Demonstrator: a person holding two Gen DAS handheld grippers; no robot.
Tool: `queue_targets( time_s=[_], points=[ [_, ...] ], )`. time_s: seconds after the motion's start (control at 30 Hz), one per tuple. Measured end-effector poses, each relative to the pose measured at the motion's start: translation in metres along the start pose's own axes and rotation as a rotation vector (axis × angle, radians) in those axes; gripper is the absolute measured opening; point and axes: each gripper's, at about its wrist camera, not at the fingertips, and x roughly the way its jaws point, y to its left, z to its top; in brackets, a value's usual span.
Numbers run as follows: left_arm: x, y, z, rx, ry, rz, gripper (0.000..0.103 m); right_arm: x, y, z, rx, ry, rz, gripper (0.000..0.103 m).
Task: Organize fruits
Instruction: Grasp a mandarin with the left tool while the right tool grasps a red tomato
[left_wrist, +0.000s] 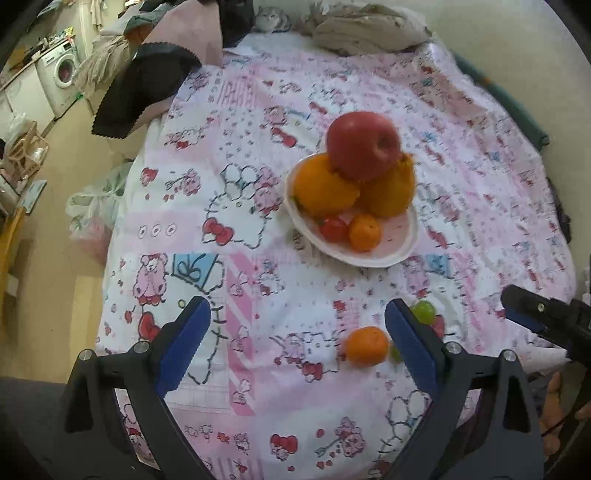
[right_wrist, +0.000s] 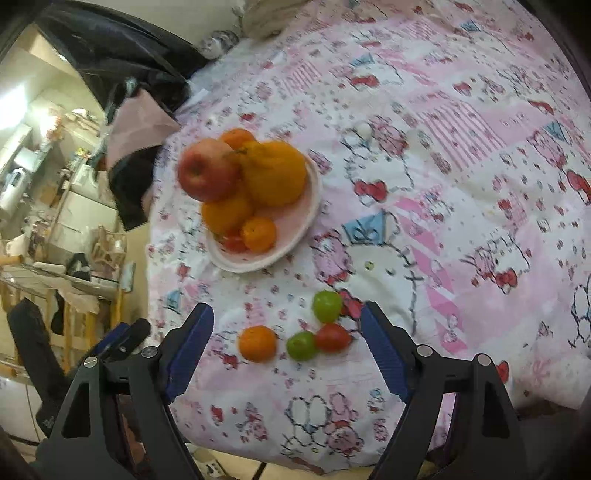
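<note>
Both grippers, left gripper (left_wrist: 297, 334) and right gripper (right_wrist: 287, 341), released, empty. Loose mandarin (right_wrist: 257, 343), green fruits (right_wrist: 302, 345), small tomato (right_wrist: 332, 337) just ahead between right jaws. Risk: round fruit rolls on soft bedcover (right_wrist: 461, 184); apple (left_wrist: 364, 146) atop heaped plate (left_wrist: 400, 254) may topple.

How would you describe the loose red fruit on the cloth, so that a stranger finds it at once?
Start at the pink plate piled with fruit on the patterned cloth. Nearer the camera, four small fruits lie loose on the cloth. The red fruit lies at the right end of the near row, touching a green fruit; it is the only red one off the plate.
</note>
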Motion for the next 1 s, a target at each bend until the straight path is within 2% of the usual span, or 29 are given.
queue_targets(
  time_s=[0.17, 0.27, 0.43, 0.57, 0.73, 0.83, 0.93, 0.97, 1.0],
  points=[
    [0.023, 0.008, -0.002, -0.051, 0.089, 0.008, 0.094, 0.018, -0.028, -0.001, 0.146, 0.100, 0.016, 0.084],
    [0.035, 0.013, -0.004, -0.069, 0.135, 0.029, 0.094, 0.022, -0.035, 0.000, 0.192, 0.111, 0.028, 0.084],
    [0.050, 0.020, -0.008, -0.121, 0.213, 0.005, 0.094, 0.027, -0.035, 0.004, 0.221, 0.114, 0.031, 0.084],
    [0.066, 0.009, -0.012, -0.104, 0.279, -0.044, 0.092, 0.029, -0.037, 0.008, 0.233, 0.112, 0.032, 0.084],
    [0.082, -0.029, -0.024, 0.005, 0.343, -0.108, 0.092, 0.026, -0.041, 0.007, 0.240, 0.104, 0.027, 0.084],
    [0.090, -0.055, -0.034, 0.105, 0.365, -0.117, 0.080, 0.023, -0.048, 0.006, 0.252, 0.103, 0.016, 0.084],
    [0.097, -0.066, -0.037, 0.162, 0.365, -0.108, 0.061, 0.023, -0.052, 0.006, 0.262, 0.101, 0.003, 0.084],
    [0.097, -0.067, -0.037, 0.164, 0.367, -0.113, 0.046, 0.023, -0.053, 0.006, 0.264, 0.101, 0.000, 0.084],
    [0.096, -0.066, -0.036, 0.151, 0.364, -0.140, 0.038, 0.024, -0.053, 0.007, 0.264, 0.103, -0.004, 0.084]
  ],
)
